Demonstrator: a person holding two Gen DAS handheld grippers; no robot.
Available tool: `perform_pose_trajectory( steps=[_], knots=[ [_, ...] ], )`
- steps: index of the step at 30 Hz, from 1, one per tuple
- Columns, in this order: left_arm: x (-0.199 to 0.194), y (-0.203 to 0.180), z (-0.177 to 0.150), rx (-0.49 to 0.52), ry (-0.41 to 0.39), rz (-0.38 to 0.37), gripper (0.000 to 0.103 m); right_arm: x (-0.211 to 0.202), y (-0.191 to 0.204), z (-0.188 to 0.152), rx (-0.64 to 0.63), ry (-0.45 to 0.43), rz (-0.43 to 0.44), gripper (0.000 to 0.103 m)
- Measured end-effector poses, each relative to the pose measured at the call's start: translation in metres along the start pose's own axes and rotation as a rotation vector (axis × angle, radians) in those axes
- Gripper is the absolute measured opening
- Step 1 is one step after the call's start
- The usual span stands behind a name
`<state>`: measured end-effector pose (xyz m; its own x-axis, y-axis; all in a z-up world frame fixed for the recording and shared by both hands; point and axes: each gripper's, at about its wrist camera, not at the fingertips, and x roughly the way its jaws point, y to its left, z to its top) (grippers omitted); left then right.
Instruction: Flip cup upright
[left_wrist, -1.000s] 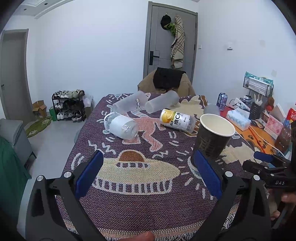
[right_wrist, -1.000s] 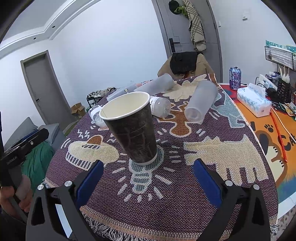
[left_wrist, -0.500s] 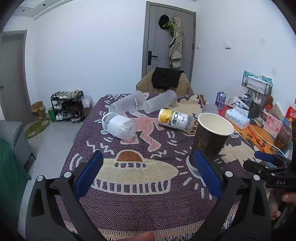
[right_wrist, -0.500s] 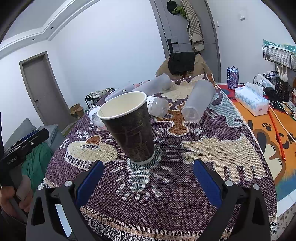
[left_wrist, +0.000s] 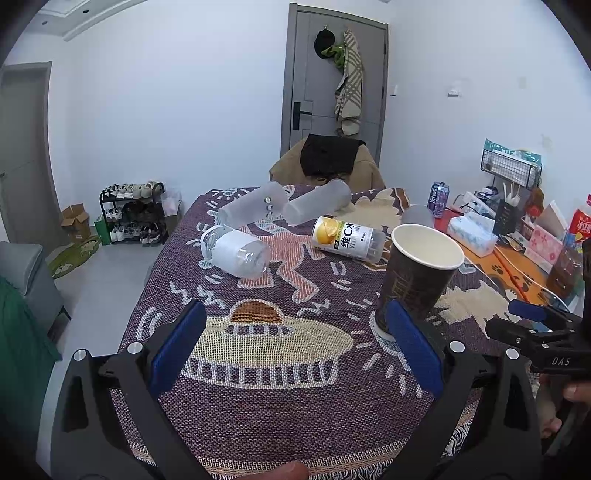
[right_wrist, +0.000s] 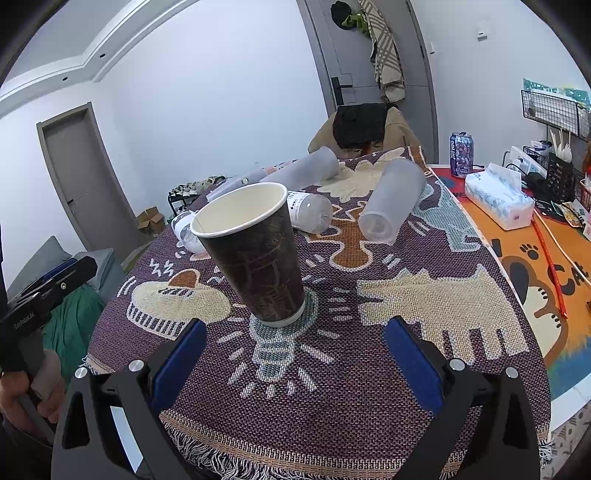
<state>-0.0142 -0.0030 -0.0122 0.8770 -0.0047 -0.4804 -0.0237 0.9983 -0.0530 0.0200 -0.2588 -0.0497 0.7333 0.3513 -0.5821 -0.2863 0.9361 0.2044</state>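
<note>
2 grippers: both are seen with blue pads spread wide and nothing held between them.
Left gripper (left_wrist: 295, 349): it is held above the near edge of the woven blanket (left_wrist: 280, 402), over the beige saucer-shaped motif; its right pad (left_wrist: 413, 350) is seen in front of the cup's base, and contact cannot be told.
Right gripper (right_wrist: 295, 350): it is held low over the blanket's fringed edge, with the cup just beyond the gap between its pads, apart from both.
Paper cup (right_wrist: 255, 254): a dark brown cup with a white rim is stood upright, mouth up, on the light-bulb motif of the blanket; a pale empty interior is shown. In the left view the same cup (left_wrist: 417, 280) is placed at the right side, near the tip of the other gripper.
Bottles: 1 clear bottle with a white label (left_wrist: 236, 254) is laid on its side left of centre; 1 bottle with a lemon label (left_wrist: 347, 240) is laid behind the cup.
Frosted tumblers: 2 (left_wrist: 255, 208) (left_wrist: 317, 203) are laid at the far end of the blanket, and 1 more (right_wrist: 393, 199) is laid to the right of the cup.
Orange mat side: 1 tissue pack (right_wrist: 498, 201) and 1 drink can (right_wrist: 461, 149) are placed on the right.
Chair (left_wrist: 328, 162): it is set at the far end, draped with dark clothing.
</note>
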Motion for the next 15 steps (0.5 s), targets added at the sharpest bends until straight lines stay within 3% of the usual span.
perform_pose_trajectory(
  steps=[15],
  knots=[
    [-0.0022, -0.0051, 0.0001, 0.029, -0.024, -0.001, 0.097, -0.0015, -0.002, 0.0001, 0.003, 0.0, -0.01, 0.095]
  ],
)
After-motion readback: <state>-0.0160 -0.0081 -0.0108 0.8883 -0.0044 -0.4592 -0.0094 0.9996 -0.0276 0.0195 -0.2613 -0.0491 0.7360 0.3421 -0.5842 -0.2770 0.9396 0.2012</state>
